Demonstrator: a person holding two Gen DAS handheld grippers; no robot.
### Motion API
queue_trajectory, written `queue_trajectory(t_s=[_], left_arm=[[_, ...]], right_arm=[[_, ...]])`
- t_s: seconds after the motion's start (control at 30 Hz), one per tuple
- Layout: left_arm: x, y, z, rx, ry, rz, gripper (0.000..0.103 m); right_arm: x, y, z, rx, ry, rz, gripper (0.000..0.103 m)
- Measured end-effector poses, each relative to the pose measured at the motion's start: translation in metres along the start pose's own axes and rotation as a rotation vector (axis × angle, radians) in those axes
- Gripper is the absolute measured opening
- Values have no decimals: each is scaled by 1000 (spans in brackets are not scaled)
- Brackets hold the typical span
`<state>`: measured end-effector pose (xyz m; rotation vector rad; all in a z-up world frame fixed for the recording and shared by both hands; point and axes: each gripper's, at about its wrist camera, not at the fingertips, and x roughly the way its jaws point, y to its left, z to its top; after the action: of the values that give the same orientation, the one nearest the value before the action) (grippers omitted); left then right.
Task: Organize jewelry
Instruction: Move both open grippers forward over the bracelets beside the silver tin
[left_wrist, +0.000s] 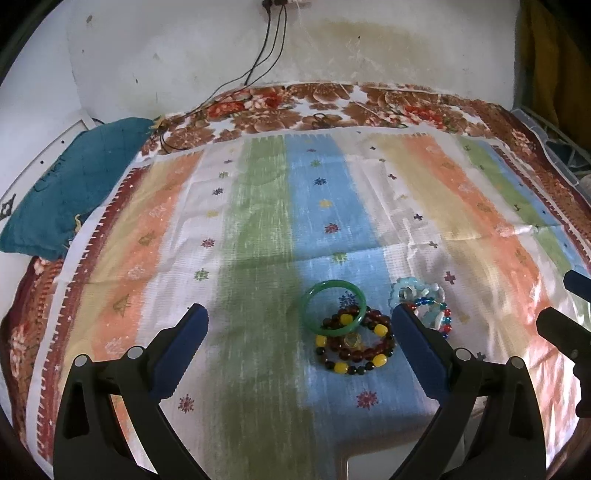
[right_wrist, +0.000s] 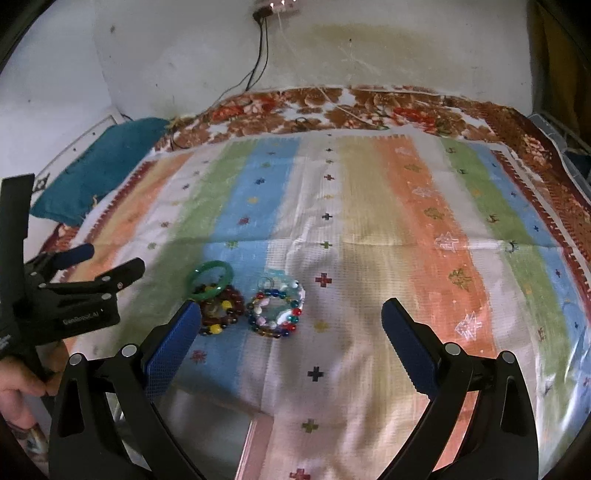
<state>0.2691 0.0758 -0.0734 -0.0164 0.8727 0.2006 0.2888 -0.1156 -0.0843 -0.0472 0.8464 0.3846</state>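
Green and glassy, the smooth round bangle (left_wrist: 334, 304) leans on a dark red and yellow beaded bracelet (left_wrist: 354, 343) on the striped pastel cloth (left_wrist: 258, 221). Just right of them lies a heap of pale blue and multicoloured bead bracelets (right_wrist: 275, 308). My left gripper (left_wrist: 300, 332) and right gripper (right_wrist: 288, 325) both hover near, jaws spread wide, holding nothing. Far left rests a teal cushion (left_wrist: 70, 192).

Glossy green bangle (left_wrist: 334, 304), shiny glass-like beaded bracelets (right_wrist: 275, 308), woven matt striped cloth (left_wrist: 258, 206)
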Motion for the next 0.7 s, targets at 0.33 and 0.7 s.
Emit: queue_trajectory(t_s=[0.33, 0.7], left_arm=[[36, 8, 3, -33, 80, -8, 97], [78, 17, 5, -121, 188, -65, 97]], right_arm=[[43, -5, 0, 5, 103, -10, 99], [75, -5, 0, -11, 175, -5, 99]])
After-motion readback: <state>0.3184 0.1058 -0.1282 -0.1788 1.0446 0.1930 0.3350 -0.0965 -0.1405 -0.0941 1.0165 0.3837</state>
